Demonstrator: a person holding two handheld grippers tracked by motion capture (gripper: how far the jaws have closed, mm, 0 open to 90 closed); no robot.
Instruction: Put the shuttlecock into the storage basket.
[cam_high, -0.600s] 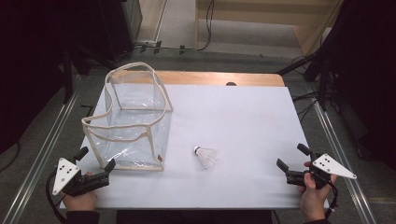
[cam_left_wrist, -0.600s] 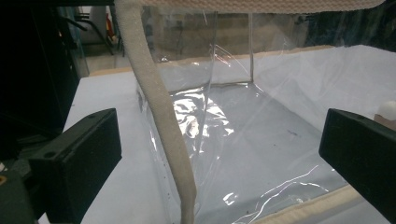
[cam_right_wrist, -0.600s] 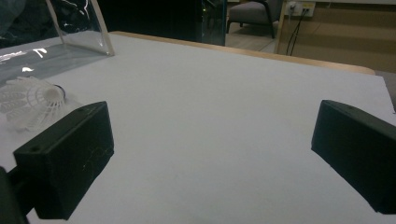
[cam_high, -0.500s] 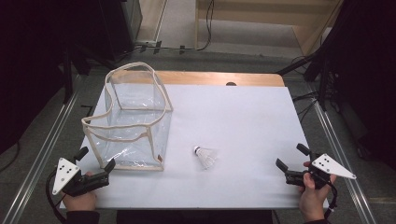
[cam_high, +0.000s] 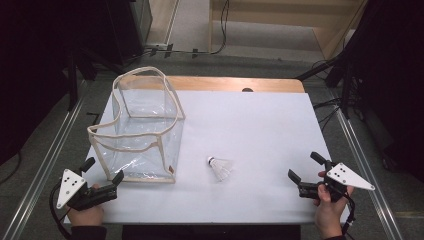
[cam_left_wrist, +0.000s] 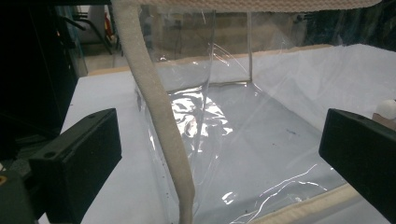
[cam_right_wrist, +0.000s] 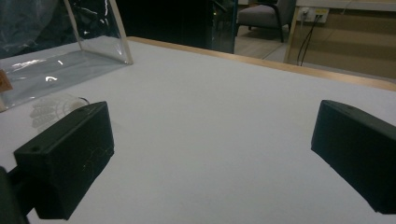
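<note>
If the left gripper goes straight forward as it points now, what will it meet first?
Probably the clear plastic bag with cream fabric trim: the left gripper is open, and the bag's near trimmed edge stands directly between its fingers.

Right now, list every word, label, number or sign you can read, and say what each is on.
No text is readable.
A small brown tag on the clear bag is too small to read.
The shuttlecock and the white table show no markings.

No readable text, label, brand, number or sign shows on anything in these views.
</note>
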